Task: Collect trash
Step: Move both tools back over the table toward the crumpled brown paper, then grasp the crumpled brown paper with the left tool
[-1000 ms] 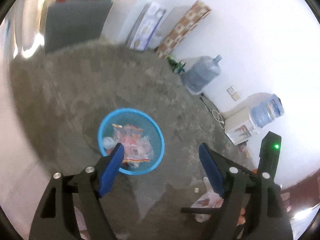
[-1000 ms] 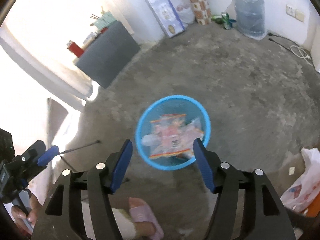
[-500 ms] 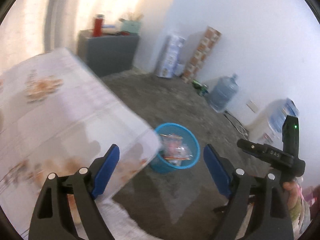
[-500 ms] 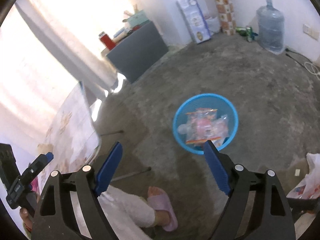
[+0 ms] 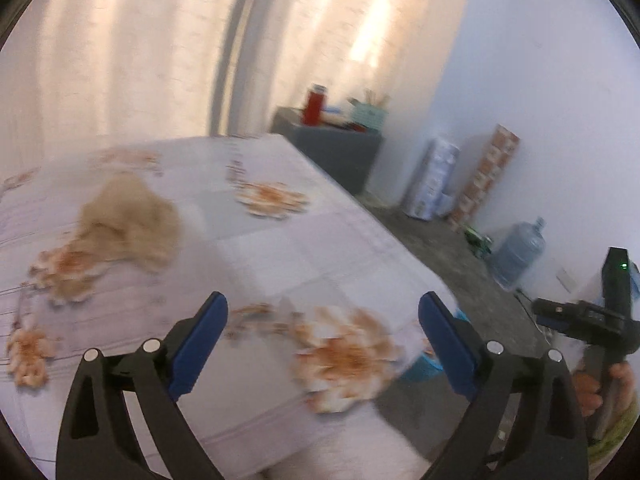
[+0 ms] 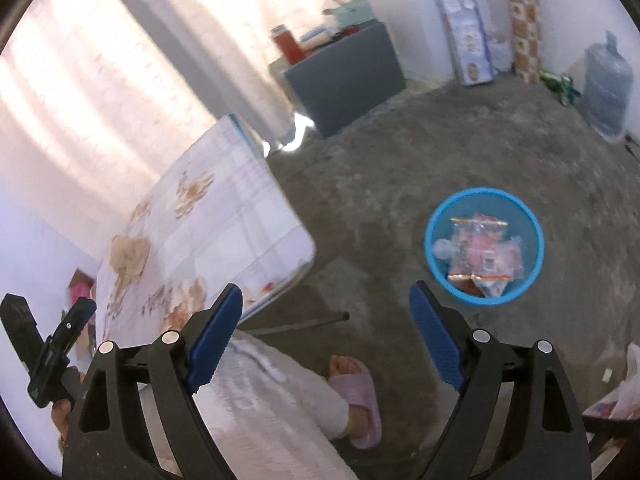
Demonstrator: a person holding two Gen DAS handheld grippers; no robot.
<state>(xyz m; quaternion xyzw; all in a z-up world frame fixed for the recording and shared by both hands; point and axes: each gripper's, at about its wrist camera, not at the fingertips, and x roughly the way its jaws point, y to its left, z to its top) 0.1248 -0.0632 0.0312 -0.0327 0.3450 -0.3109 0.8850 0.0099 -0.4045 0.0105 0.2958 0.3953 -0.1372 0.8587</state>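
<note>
The left gripper (image 5: pixel 322 332) has its blue-padded jaws spread wide and opening further, with nothing between them; it hangs above the near corner of the worktop (image 5: pixel 280 248), which is covered with a pale cloth printed with orange flowers. On that cloth, off to the left and well apart from the jaws, lies a crumpled beige lump (image 5: pixel 128 220), too blurred to identify. Just past the worktop's corner, behind the right finger, a sliver of the blue bin (image 5: pixel 424 368) shows on the floor. The right gripper (image 6: pixel 326 332) is likewise wide, its jaws opening and empty, pointing down at the grey concrete floor (image 6: pixel 400 160) above the person's trouser leg (image 6: pixel 272 400) and a foot in a lilac slipper (image 6: pixel 356 396). To the right of it, standing on the floor clear of the worktop, the round blue bin (image 6: pixel 436 276) holds crinkled snack wrappers (image 6: pixel 480 256) in pink, orange and clear plastic. A white plastic bag (image 6: pixel 624 392) lies at the right edge of the right wrist view. Farther back, a dark grey cabinet (image 6: pixel 344 80) carries a red flask (image 6: pixel 286 46); along the white wall stand a printed box (image 6: pixel 466 28), a tall patterned carton (image 6: pixel 520 20) and a large water jug (image 6: pixel 606 88). Pale curtains (image 5: pixel 120 48) hang behind the worktop.
</note>
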